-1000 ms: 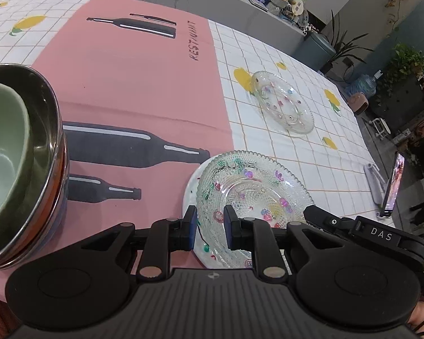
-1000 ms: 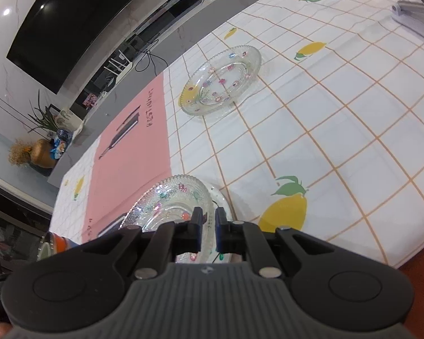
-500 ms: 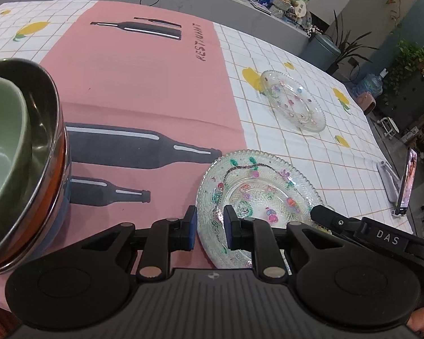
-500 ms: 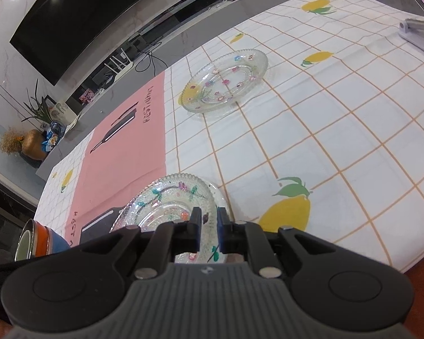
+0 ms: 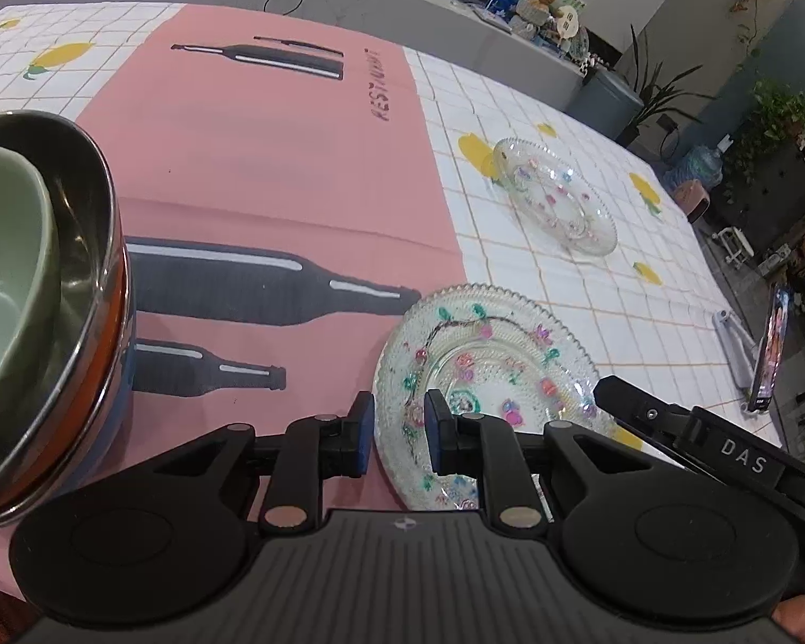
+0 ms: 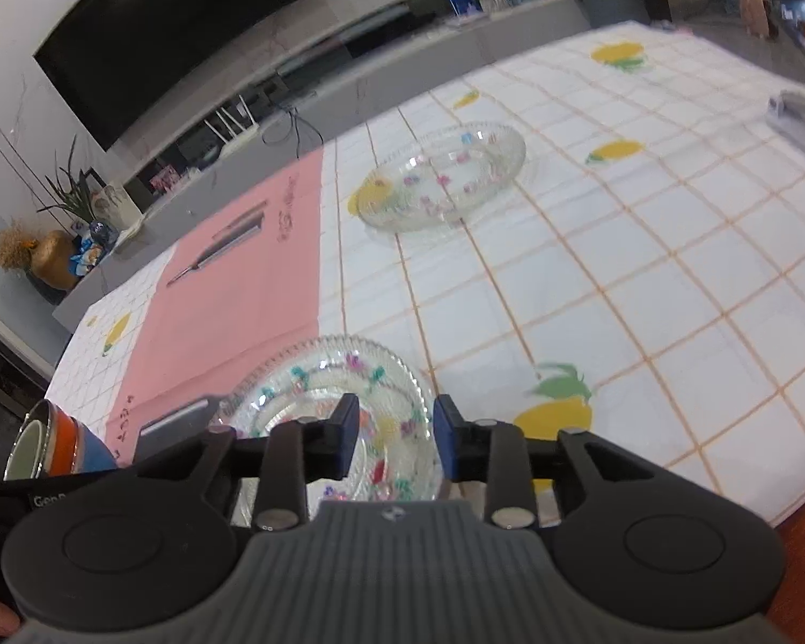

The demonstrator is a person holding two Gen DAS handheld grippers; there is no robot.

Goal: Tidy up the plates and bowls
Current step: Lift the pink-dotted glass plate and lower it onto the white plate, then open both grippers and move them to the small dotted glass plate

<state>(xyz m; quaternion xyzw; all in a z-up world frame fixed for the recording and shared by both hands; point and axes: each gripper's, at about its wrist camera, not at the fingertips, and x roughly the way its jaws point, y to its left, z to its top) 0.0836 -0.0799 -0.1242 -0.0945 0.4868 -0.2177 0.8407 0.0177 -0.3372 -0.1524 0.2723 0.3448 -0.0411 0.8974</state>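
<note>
Near glass plate (image 5: pixel 488 370): right tongs (image 6: pixel 397 443) parted, left tongs (image 5: pixel 400 437) ajar, empty; retreat level, avoid rim.

Both wrist views closely share near plate (image 5: pixel 488 370).

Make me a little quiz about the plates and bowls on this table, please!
1. Pick one. The far glass plate is:
A. stacked on the near glass plate
B. lying apart from it on the tablecloth
C. sitting inside a bowl

2. True or false: the green bowl sits inside the metal bowl.

3. Fill in the blank: the jaws of the right gripper are ___ (open or shut).

Key: 1 B. 2 true. 3 open.
</note>
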